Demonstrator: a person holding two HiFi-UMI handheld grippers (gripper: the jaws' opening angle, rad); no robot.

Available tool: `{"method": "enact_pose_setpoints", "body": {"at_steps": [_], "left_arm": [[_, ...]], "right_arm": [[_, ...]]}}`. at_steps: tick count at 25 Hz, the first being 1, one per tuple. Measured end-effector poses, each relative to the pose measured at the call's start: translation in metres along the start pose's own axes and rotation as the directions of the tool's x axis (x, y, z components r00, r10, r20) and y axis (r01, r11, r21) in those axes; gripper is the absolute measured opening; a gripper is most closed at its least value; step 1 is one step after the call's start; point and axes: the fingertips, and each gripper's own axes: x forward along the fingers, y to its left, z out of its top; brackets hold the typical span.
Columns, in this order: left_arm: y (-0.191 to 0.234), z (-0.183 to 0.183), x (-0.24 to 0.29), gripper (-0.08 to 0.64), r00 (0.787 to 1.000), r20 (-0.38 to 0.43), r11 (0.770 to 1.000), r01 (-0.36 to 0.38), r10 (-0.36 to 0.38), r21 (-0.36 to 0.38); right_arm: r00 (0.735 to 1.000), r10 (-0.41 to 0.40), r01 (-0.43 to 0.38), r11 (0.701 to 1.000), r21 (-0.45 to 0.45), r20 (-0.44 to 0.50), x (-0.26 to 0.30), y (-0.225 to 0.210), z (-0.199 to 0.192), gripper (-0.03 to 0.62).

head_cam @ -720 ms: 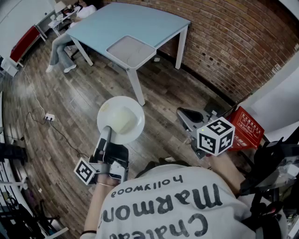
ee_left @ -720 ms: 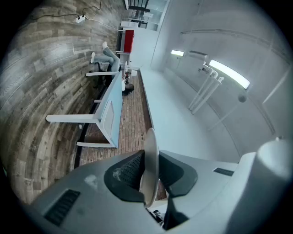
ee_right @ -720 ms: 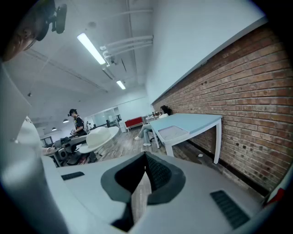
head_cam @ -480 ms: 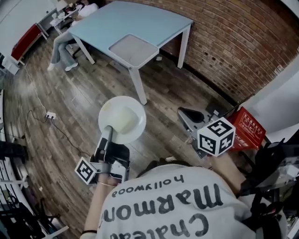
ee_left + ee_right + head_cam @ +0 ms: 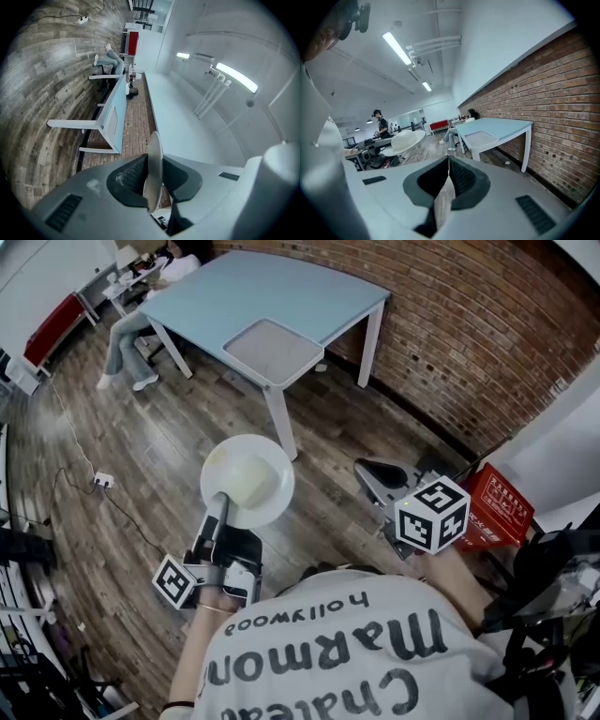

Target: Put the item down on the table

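plate point(image 5: 247, 480) held out flat over the wooden floor point(image 5: 112, 427), pinched by its near rim in the left gripper point(image 5: 217, 510), jaws clamped on the thin edge so it rides level. the blue table point(image 5: 253, 287) with its grey mat point(image 5: 273, 351) stands well ahead, so the set-down looks not yet begun. the right gripper point(image 5: 377, 480) hangs alongside, jaws pressed together on nothing, probably just out of the way.

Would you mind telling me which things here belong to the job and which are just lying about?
Belong to the job: plate, held by its rim in the left gripper; table, where it is to go.

Just lying about: tray on the table; red box; power strip on the floor; right gripper, shut and empty.
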Motion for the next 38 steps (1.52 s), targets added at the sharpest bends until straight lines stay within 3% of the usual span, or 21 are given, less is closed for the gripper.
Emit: {"method": "enact_pose_setpoints", "body": {"at_steps": [7, 19, 38], "left_arm": [[0.003, 0.022, 0.004, 0.06, 1.0, -0.017, 1.0, 0.006, -0.006, -0.004], [0.029, 0.009, 0.022, 0.06, 0.996, -0.086, 0.999, -0.011, 0.008, -0.037], [0.081, -0.005, 0.168, 0.06, 0.998, -0.014, 0.997, -0.065, 0.064, -0.044]], "right_arm": [[0.999, 0.002, -0.005, 0.994, 0.109, 0.033, 0.014, 0.009, 0.003, 0.011], [0.996, -0.093, 0.091, 0.99, 0.108, 0.015, 0.012, -0.012, -0.012, 0.011], [0.999, 0.004, 0.0, 0.997, 0.074, -0.051, 0.079, -0.153, 0.038, 0.011]]}}
